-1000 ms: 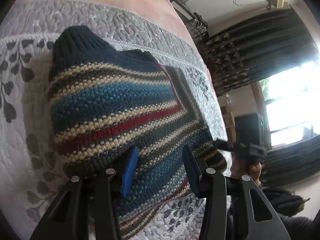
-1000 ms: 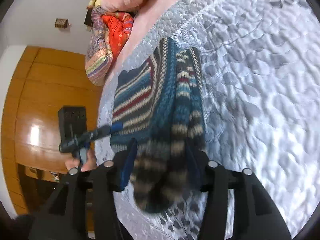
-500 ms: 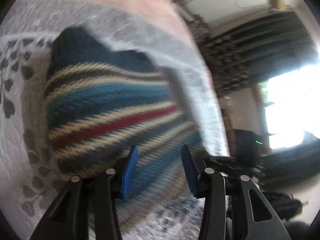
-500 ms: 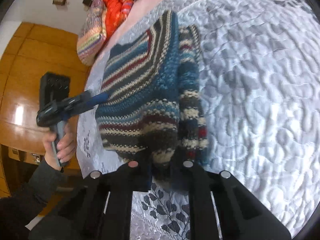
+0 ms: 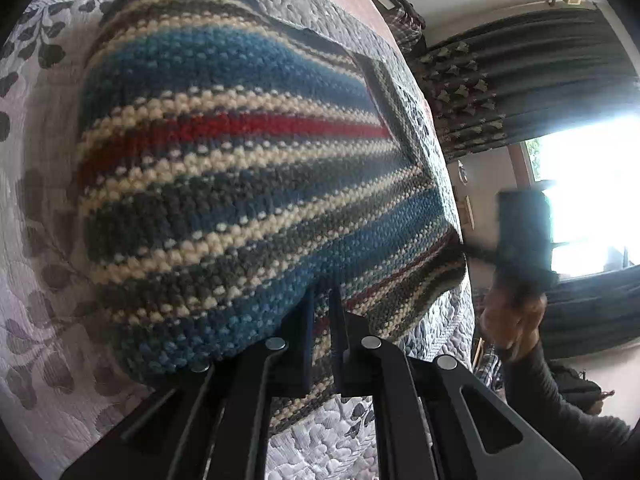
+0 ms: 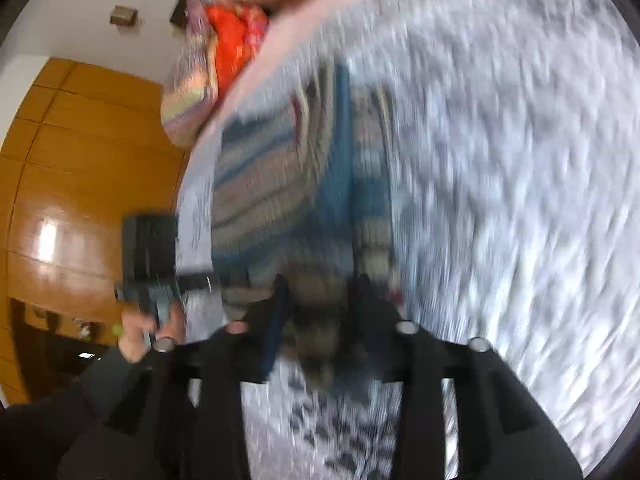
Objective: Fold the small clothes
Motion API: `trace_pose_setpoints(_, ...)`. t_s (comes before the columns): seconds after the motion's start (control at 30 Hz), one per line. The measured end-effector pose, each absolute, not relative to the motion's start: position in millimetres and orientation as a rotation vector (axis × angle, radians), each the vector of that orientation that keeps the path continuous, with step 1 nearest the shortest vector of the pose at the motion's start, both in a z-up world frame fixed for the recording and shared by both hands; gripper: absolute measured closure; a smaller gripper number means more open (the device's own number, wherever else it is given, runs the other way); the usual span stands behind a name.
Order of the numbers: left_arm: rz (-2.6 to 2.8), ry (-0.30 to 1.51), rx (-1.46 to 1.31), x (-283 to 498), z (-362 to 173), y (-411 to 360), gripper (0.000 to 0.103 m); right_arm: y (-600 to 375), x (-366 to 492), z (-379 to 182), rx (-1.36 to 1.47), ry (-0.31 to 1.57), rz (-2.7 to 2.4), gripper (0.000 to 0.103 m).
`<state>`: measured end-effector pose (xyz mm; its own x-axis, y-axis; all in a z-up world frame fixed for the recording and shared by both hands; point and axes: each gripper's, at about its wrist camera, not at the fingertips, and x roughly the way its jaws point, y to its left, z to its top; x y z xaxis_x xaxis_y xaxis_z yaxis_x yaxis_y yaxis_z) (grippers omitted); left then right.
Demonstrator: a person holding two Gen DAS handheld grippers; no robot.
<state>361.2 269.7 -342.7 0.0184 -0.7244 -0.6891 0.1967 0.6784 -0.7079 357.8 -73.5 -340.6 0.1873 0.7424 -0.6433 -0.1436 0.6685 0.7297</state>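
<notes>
**Striped knit sweater on a quilted bed, gripped at its near edge**

The striped knit sweater (image 5: 240, 168) lies on the grey quilted bedspread (image 5: 36, 320) of a bed, banded in blue, cream, red and dark grey, with a dark navy ribbed edge at its far end. All positions below are given relative to the sweater.

Left wrist view: the left gripper (image 5: 321, 312) meets the sweater's near edge, its jaws drawn almost together and clamped on a pinch of the knit, which bulges up and over the left finger. Beyond the sweater's right corner, off the side of the bed, the person's hand (image 5: 514, 320) holds the blurred right gripper (image 5: 480, 254), whose tip reaches the sweater's right corner; a dark sleeve (image 5: 560, 420) runs from it toward the near right. Farther right of the sweater are dark patterned curtains (image 5: 520, 80) and a bright window (image 5: 592, 192).

Right wrist view (strongly motion-blurred): the right gripper (image 6: 320, 300) is at the sweater's (image 6: 304, 184) near end, its jaws standing apart with the striped fabric between them; the blur does not show whether the fingers touch the cloth. To the sweater's left, off the bed's edge, the left gripper (image 6: 196, 280) appears in the person's other hand (image 6: 148, 332), its tip at the sweater's left border. Beyond the sweater's far left corner sits a pile of orange and patterned bedding (image 6: 216, 56), and a wooden wardrobe (image 6: 72, 184) stands to the left. The bedspread (image 6: 500, 200) stretches away to the sweater's right.
</notes>
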Motion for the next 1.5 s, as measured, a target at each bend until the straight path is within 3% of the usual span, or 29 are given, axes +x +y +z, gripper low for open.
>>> trace_pose_setpoints(0.2,-0.746,1.385,-0.451,355.8,-349.0,258.3,0.095,-52.9,421.8,-346.2,0.615,1.237,0.638,0.059)
trace_pose_setpoints(0.23,-0.742,1.385,-0.446,355.5,-349.6,257.2,0.095,-45.7,428.5,-350.3,0.6,1.251,0.642,0.062)
trace_pose_setpoints(0.27,-0.74,1.382,-0.447,353.9,-349.6,255.7,0.095,-39.2,432.5,-353.1,0.552,1.262,0.634,0.086)
trace_pose_setpoints(0.3,-0.74,1.381,-0.454,352.8,-349.1,256.5,0.095,-36.3,432.5,-354.3,0.489,1.255,0.604,0.093)
trace_pose_setpoints(0.37,-0.746,1.379,-0.457,351.0,-344.4,255.2,0.095,-43.7,435.6,-366.9,0.503,1.255,0.57,0.094)
trace_pose_setpoints(0.4,-0.761,1.379,-0.459,346.5,-340.1,256.7,0.092,-44.0,435.8,-371.7,0.519,1.253,0.567,0.094)
trace_pose_setpoints(0.47,-0.808,1.372,-0.45,335.4,-331.3,251.3,0.072,-46.2,433.7,-371.0,0.565,1.239,0.595,0.093)
trace_pose_setpoints(0.53,-0.829,1.351,-0.424,326.5,-322.3,246.0,0.07,-47.4,438.0,-362.6,0.613,1.218,0.65,0.087)
trace_pose_setpoints(0.6,-0.83,1.35,-0.415,320.9,-321.6,247.3,0.065,-46.2,453.9,-351.4,0.633,1.2,0.634,0.065)
trace_pose_setpoints(0.63,-0.823,1.357,-0.409,318.2,-325.0,249.1,0.064,-44.1,463.0,-349.0,0.631,1.202,0.618,0.063)
trace_pose_setpoints(0.73,-0.803,1.384,-0.435,317.2,-337.1,252.2,0.064,-31.9,487.9,-351.2,0.622,1.241,0.615,0.066)
trace_pose_setpoints(0.77,-0.802,1.387,-0.441,316.6,-337.5,252.2,0.064,-27.1,492.1,-352.8,0.59,1.25,0.607,0.087)
trace_pose_setpoints(0.83,-0.819,1.395,-0.446,317.3,-333.8,250.9,0.063,-28.8,494.0,-351.7,0.518,1.232,0.558,0.094)
trace_pose_setpoints(0.97,-0.881,1.349,-0.427,324.4,-304.8,243.9,0.06,-47.3,488.8,-374.9,0.555,1.235,0.484,0.092)
trace_pose_setpoints(1.07,-0.853,1.267,-0.448,352.5,-277.1,259.2,0.058,-52.5,486.4,-373.7,0.605,1.219,0.517,0.072)
trace_pose_setpoints(1.27,-0.724,1.201,-0.497,428.5,-265.9,293.3,0.057,-41.8,467.8,-330.6,0.537,1.153,0.636,0.073)
trace_pose_setpoints(1.33,-0.673,1.237,-0.484,441.5,-282.3,292.2,0.057,-27.6,465.1,-341.7,0.456,1.215,0.649,0.078)
trace_pose_setpoints(1.4,-0.625,1.274,-0.489,452.0,-302.7,295.0,0.066,-24.5,469.2,-362.1,0.407,1.263,0.595,0.103)
trace_pose_setpoints(1.43,-0.614,1.276,-0.474,453.0,-308.1,290.3,0.073,-26.5,470.5,-369.2,0.391,1.265,0.581,0.103)
trace_pose_setpoints(1.5,-0.604,1.273,-0.465,452.6,-308.9,287.7,0.076,-34.8,473.2,-370.7,0.445,1.265,0.587,0.103)
